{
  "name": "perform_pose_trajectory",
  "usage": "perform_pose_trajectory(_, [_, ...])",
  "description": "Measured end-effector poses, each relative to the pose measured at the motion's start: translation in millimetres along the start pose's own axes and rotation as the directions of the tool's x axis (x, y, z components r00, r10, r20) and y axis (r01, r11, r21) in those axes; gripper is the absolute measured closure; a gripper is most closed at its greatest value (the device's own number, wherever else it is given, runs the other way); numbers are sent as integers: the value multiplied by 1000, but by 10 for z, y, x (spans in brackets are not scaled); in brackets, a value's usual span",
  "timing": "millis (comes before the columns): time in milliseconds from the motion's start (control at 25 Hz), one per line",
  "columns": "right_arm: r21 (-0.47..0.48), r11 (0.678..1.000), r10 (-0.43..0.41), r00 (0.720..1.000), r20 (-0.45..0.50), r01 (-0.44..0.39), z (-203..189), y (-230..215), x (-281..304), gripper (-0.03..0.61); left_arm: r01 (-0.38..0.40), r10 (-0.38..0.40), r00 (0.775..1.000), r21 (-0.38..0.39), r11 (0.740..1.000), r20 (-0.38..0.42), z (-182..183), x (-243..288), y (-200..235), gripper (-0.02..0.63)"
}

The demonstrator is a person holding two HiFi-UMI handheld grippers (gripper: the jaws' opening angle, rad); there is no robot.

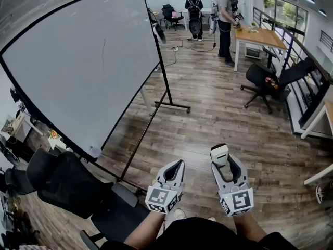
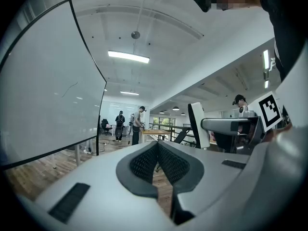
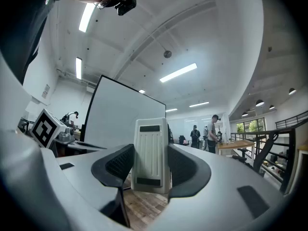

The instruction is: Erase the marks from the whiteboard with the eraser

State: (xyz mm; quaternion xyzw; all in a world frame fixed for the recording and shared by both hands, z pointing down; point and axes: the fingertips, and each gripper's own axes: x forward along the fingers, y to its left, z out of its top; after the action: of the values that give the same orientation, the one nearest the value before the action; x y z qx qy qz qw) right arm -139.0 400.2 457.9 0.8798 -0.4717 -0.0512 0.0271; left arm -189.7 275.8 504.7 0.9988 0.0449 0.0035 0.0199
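Whiteboard at left, both grippers held low at the near edge, eraser clamped in the right gripper.

The whiteboard (image 1: 78, 72) stands tilted on a black wheeled frame over the wooden floor (image 1: 218, 113), left of centre, well apart from both grippers. A black office chair (image 1: 65, 184) sits at its near left corner. The right gripper (image 1: 220, 163) has its jaws closed on the eraser (image 1: 219, 152), a white ribbed block upright between the pads and projecting past the tips. The left gripper (image 1: 180, 164), just beside it on the left, has its jaws pressed together with nothing between them. One thin dark mark (image 1: 103, 53) runs vertically on the upper board.
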Motion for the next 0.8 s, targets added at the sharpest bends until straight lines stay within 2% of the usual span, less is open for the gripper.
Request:
perform_pose_trajectory(440, [-16, 999, -40, 999, 14, 41, 60, 266, 360, 334, 23, -23, 1000, 22, 999, 9, 95, -89, 446, 595])
perform_pose_trajectory(680, [78, 996, -57, 996, 64, 52, 139, 393, 522, 333, 37, -38, 999, 36, 999, 15, 125, -149, 776, 595])
perform_pose_trajectory(800, [85, 995, -58, 995, 80, 51, 211, 407, 610, 333, 27, -27, 1000, 38, 999, -1, 127, -102, 905, 595])
